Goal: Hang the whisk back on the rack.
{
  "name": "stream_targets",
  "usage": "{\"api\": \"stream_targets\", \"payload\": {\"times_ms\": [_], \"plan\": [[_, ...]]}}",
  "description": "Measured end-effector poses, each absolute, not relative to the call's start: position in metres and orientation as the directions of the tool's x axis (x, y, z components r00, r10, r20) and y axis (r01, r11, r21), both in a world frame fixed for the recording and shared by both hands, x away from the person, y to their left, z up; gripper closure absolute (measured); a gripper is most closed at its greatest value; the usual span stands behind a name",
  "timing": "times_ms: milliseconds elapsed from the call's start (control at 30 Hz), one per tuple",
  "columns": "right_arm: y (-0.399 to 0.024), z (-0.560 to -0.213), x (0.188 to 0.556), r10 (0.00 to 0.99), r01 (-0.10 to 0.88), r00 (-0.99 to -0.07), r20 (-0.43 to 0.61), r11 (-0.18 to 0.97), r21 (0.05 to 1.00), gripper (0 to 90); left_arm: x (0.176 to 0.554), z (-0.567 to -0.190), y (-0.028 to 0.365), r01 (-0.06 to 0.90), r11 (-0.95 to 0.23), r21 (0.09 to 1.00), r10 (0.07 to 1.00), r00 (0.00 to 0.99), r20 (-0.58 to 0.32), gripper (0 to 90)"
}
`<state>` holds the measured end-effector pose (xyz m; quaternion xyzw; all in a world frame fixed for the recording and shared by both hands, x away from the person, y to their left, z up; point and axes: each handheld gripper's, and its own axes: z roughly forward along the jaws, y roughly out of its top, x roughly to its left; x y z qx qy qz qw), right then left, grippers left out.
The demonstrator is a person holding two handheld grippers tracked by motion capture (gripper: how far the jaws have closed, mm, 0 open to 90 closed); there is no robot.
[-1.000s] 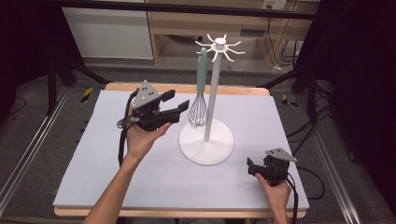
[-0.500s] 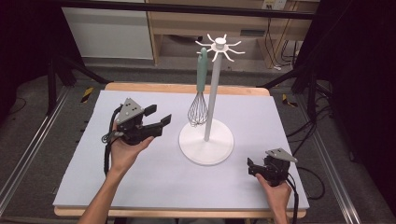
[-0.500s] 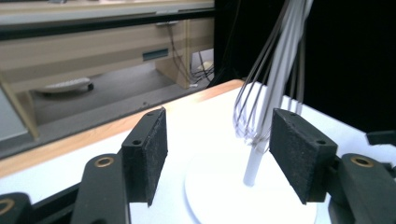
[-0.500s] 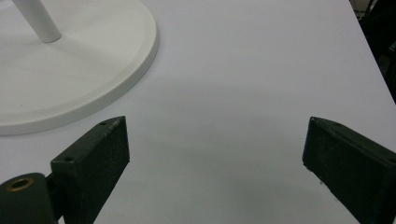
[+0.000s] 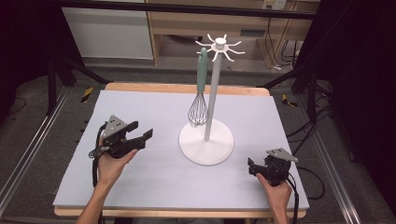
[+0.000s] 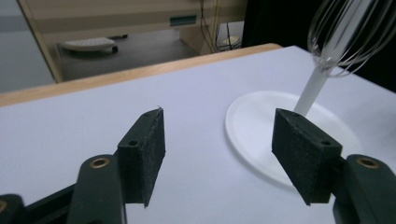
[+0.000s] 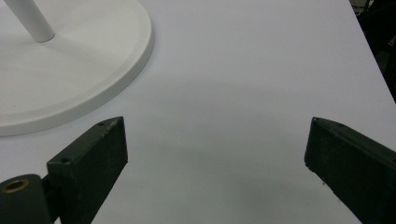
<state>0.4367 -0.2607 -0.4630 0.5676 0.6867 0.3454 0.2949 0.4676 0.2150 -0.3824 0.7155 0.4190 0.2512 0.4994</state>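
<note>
At the left of the high view the left gripper [image 5: 142, 135] is hovering low over the pale table cover [image 5: 140, 196], carried in the person's left hand [image 5: 109, 165] and pointing toward the middle of the table; its jaws are standing apart with nothing between them, and they have just been opening wider; in the left gripper view the two black pads [image 6: 147, 149] are framing bare cover and the near rim of the stand's round white base [image 6: 252, 121], which they are not touching. Moving rightward, the white stand [image 5: 211, 100] is rising from that base near the table's centre, its pole ending in a ring of small hooks [image 5: 219, 45]; the whisk [image 5: 200, 88] is hanging from one hook just left of the pole, green handle up and wire head down, the wires dangling close above the base and right beside the pole; whether they are touching the pole I cannot tell. Farther right, near the front right corner, the right gripper [image 5: 252, 169] is resting low by the cover in the right hand [image 5: 275, 191], well apart from the stand; its jaws are gaping wide and holding nothing, with bare cover lying between the pads [image 7: 93, 154] in the right gripper view.
</note>
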Motion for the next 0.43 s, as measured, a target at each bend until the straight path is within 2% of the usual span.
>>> {"api": "stream_targets", "payload": {"times_ms": [433], "plan": [[-0.270,-0.466,0.436,0.989,0.598,-0.149,-0.009,0.097,0.795,5.7,0.459,-0.427,0.266,0.450,-0.140,0.882,0.907,0.416,-0.068,31.4]]}}
